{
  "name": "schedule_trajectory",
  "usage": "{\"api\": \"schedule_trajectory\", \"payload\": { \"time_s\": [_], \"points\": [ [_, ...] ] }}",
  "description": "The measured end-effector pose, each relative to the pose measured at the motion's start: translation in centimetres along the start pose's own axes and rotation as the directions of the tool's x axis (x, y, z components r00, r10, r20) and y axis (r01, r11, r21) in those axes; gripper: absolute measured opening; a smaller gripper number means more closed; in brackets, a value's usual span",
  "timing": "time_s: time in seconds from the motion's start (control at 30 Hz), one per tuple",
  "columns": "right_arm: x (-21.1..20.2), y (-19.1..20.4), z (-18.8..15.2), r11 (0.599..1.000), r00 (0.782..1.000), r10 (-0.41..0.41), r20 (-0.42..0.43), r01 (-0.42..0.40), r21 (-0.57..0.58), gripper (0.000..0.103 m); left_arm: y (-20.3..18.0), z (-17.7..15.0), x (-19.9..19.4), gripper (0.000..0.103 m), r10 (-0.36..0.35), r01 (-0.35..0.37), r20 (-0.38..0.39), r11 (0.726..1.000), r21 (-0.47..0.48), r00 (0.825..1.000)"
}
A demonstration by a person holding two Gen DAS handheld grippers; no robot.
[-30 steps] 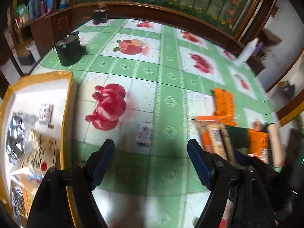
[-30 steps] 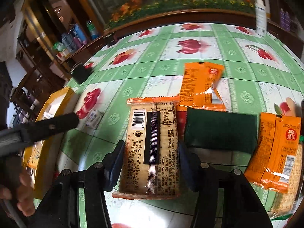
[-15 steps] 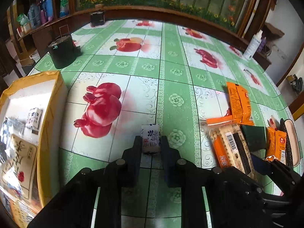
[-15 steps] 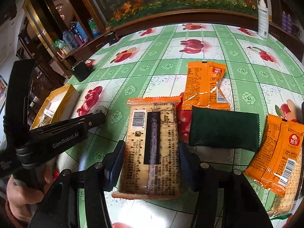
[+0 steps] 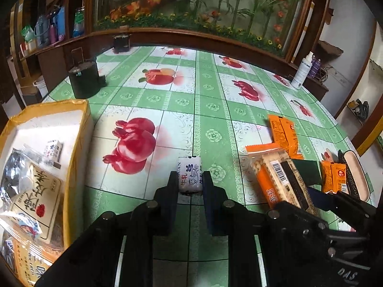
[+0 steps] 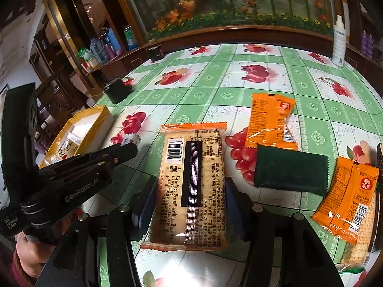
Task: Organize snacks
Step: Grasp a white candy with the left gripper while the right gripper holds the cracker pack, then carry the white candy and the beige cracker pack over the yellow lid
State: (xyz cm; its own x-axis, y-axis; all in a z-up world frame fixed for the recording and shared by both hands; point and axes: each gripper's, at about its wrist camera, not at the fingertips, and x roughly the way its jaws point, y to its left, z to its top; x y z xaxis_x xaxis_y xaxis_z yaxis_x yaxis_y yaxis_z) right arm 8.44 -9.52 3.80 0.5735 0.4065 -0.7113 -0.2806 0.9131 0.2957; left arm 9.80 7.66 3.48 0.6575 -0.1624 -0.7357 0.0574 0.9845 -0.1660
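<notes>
Here the left tool [image 5: 190,183] is clamped on a small white milk candy [image 5: 189,175] with blue floral print, its two fingers pressing the wrapper's sides; the candy sits low over the bench [image 5: 210,100], whose cloth carries a green-and-white check with red fruit, though contact with the cloth cannot be told. To the left stands a yellow-rimmed box [image 5: 79,143] already holding several snack packets, among them a second small white candy [image 5: 52,148]. The right tool [image 6: 189,191] holds a long clear cracker packet [image 6: 191,184] with orange ends, barcode side up, between half-spread fingers that bear on its long edges. Beyond it lie an orange snack packet [image 6: 270,122], a dark green pouch [image 6: 290,173] just beside and partly overlapping that packet, and, at the right edge, another orange packet [image 6: 347,196] resting on a further cracker pack. In the right wrist view the left tool [image 6: 132,144] appears in profile, gripped by a hand [image 6: 28,256] at the lower left. A black pot [image 5: 83,80] and a white spray bottle [image 5: 302,70] stand well apart at the bench's far margins.
</notes>
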Motion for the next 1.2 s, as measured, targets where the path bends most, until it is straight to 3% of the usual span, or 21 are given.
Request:
{"api": "schedule_trajectory", "payload": {
  "time_s": [0.53, 1.2],
  "points": [
    [-0.4, -0.5, 0.2, 1.000, 1.000, 0.010, 0.017, -0.011, 0.029, 0.059, -2.3, -0.4, -1.4, 0.018, 0.061, -0.072, 0.094, 0.991, 0.114, 0.994],
    [-0.7, -0.5, 0.2, 0.999, 0.999, 0.011, 0.031, -0.012, 0.033, 0.059, -2.9, -0.6, -2.1, 0.019, 0.095, -0.114, 0.137, 0.983, 0.142, 0.986]
  ]
}}
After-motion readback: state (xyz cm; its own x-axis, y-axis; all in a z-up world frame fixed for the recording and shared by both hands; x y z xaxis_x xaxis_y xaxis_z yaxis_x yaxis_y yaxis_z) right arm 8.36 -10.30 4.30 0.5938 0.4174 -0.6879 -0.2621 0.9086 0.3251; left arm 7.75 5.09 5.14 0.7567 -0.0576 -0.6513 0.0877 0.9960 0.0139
